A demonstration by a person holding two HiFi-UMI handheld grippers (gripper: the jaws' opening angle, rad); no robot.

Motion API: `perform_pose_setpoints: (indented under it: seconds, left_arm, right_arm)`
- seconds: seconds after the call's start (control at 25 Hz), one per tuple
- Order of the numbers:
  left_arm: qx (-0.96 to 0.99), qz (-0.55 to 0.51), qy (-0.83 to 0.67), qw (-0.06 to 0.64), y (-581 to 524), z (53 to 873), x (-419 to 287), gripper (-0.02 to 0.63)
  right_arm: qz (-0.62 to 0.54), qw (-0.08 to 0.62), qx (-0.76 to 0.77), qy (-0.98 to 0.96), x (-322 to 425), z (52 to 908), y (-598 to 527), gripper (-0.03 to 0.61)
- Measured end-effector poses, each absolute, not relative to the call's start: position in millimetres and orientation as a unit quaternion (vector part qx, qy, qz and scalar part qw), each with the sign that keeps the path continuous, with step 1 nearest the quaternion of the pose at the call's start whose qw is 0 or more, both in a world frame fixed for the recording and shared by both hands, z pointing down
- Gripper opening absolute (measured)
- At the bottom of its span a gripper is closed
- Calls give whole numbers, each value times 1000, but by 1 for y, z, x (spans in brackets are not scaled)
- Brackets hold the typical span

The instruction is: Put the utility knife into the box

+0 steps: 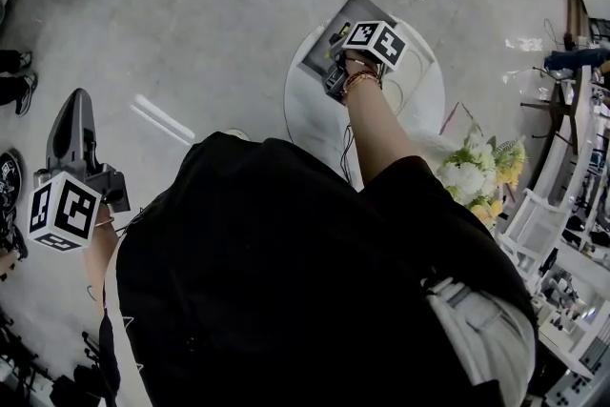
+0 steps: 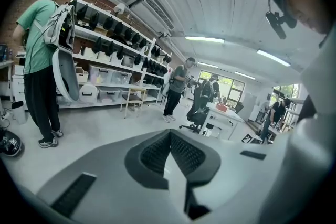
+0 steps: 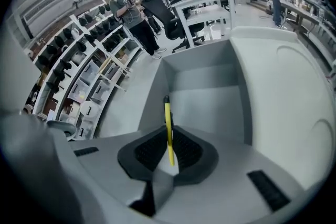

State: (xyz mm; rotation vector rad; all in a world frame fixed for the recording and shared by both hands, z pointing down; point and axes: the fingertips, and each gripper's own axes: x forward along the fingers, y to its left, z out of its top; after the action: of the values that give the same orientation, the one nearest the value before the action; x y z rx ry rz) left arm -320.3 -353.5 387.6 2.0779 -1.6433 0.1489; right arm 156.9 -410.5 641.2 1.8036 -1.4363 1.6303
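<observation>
Right gripper (image 3: 169,157) jaws pinching utility knife (image 3: 168,128), box (image 3: 210,105) beyond

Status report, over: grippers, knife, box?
Right gripper shut on knife, over open box. Left gripper shut, empty, off to the side. Nothing seen blocking the box.

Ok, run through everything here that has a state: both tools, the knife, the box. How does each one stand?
left tool: shut, empty, held off to the side.
right tool: shut on the utility knife, pointing down at the box.
utility knife: gripped between the jaws, not yet in the box.
box: open-topped, on the round table, nothing visible inside.
</observation>
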Motion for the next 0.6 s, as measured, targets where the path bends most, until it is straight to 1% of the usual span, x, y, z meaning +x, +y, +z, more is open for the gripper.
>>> perform_pose_setpoints:
  seconds: [0.6]
  left_arm:
    - [760,47,-605,234,-350,383,-324,11]
  right_arm:
    - [589,176,622,-485,152,656,-402,38]
